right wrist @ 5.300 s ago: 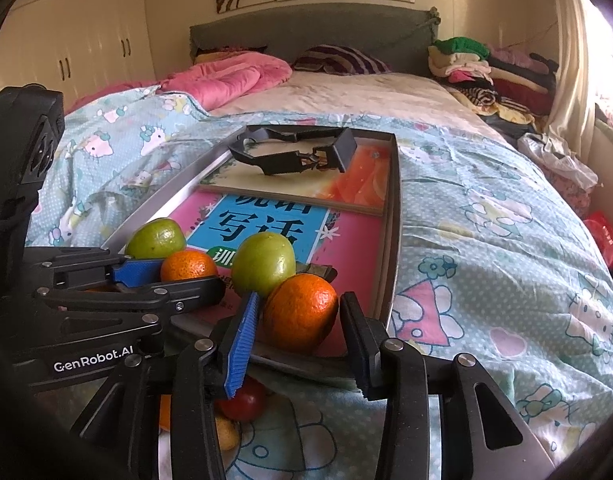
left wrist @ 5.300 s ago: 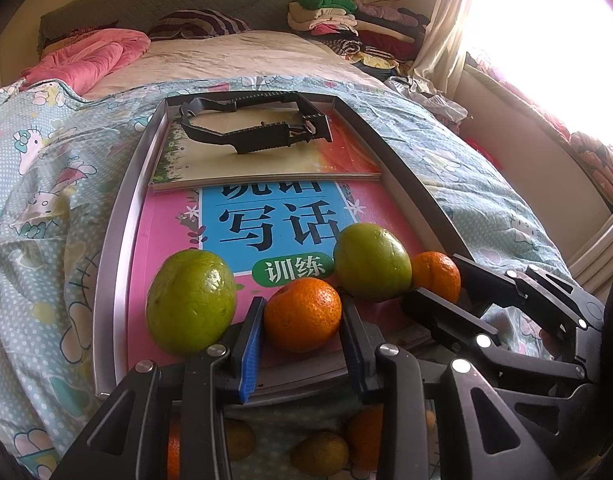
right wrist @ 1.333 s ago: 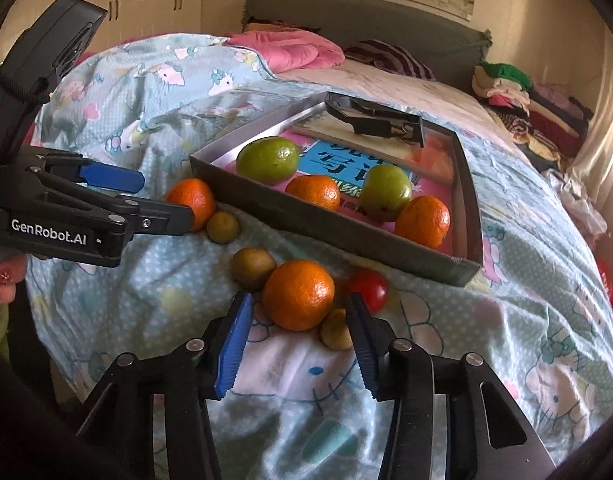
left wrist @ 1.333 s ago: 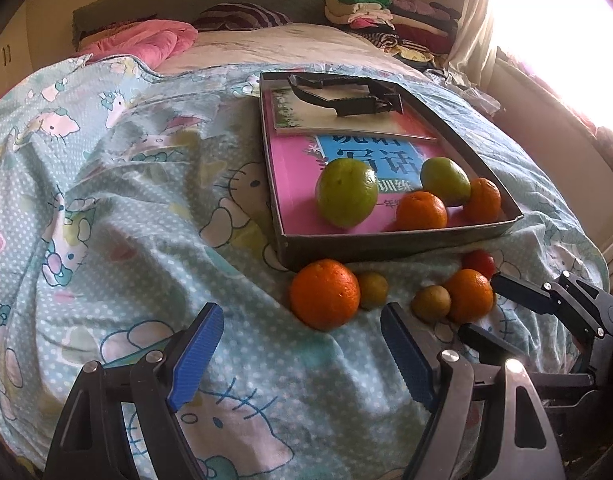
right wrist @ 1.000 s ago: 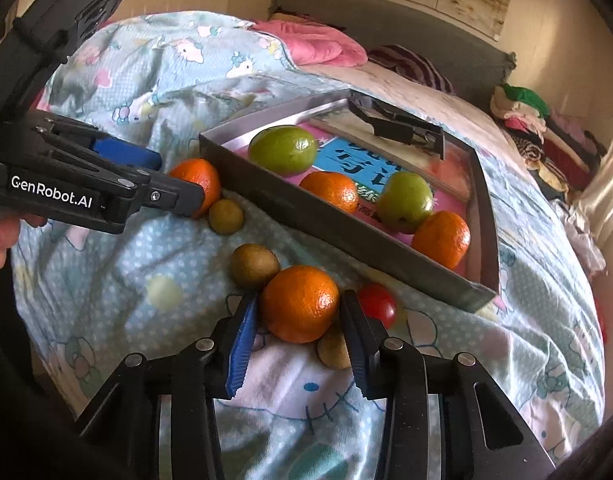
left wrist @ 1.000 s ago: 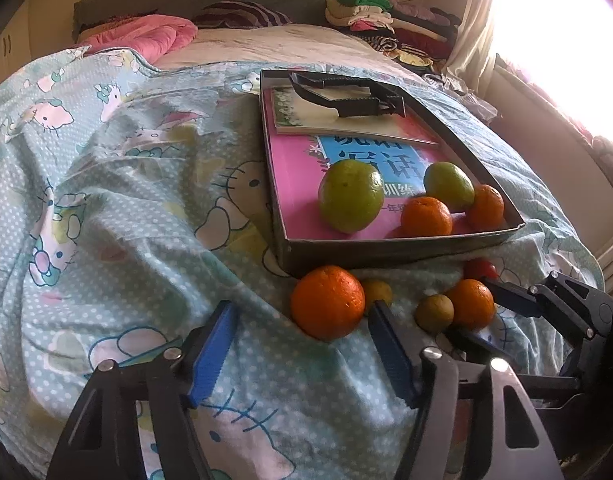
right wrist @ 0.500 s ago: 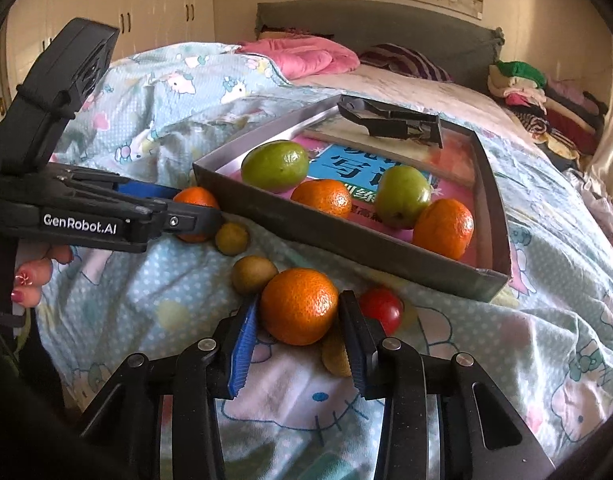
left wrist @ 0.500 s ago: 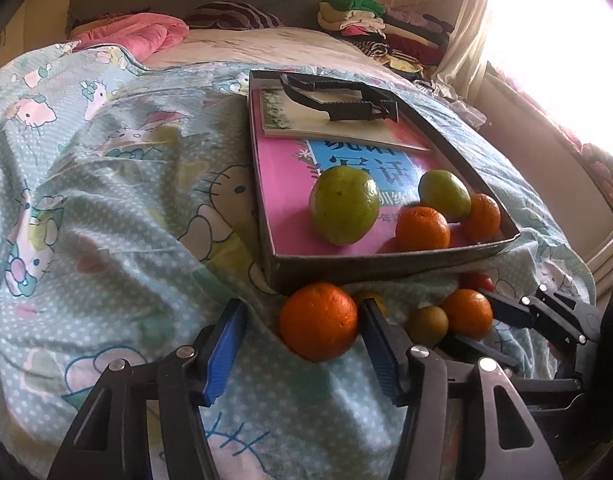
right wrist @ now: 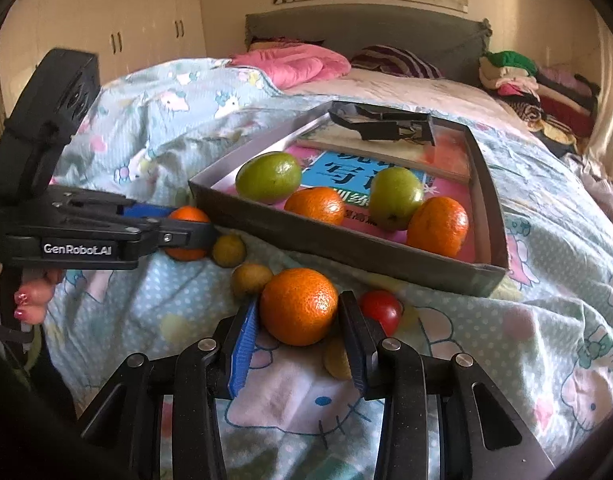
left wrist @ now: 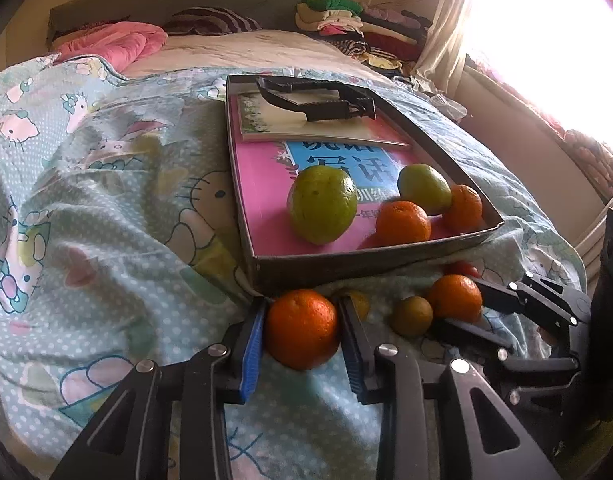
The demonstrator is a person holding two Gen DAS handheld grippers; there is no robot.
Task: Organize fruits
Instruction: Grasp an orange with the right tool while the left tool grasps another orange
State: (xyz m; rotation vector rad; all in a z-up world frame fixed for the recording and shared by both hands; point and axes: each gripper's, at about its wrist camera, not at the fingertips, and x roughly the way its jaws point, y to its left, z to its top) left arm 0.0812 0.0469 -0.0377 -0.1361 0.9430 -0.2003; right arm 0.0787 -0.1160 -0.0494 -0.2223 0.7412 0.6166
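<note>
My left gripper [left wrist: 300, 330] is shut on an orange [left wrist: 302, 328] lying on the bedspread just in front of the grey tray [left wrist: 346, 266]. My right gripper [right wrist: 298, 320] is shut on a second orange [right wrist: 299, 306], also seen in the left wrist view [left wrist: 455, 298]. The tray [right wrist: 346, 246] holds two green fruits [left wrist: 322, 204] [left wrist: 424, 188] and two oranges [left wrist: 403, 222] [left wrist: 463, 208]. Small brown-green fruits [right wrist: 228, 251] [right wrist: 250, 279] [right wrist: 336, 358] and a red tomato [right wrist: 380, 310] lie on the bedspread near my grippers.
The tray's floor is covered by books [left wrist: 266, 184], with a black clip tool [left wrist: 318, 100] at its far end. Pink quilt [right wrist: 290, 62], pillows and folded clothes [right wrist: 514, 70] lie at the head of the bed. A bright window is at the right.
Both grippers moved forward and closed, each on an orange on the bedspread. The left jaws narrowed from wide open to gripping; the right jaws tightened on their orange.
</note>
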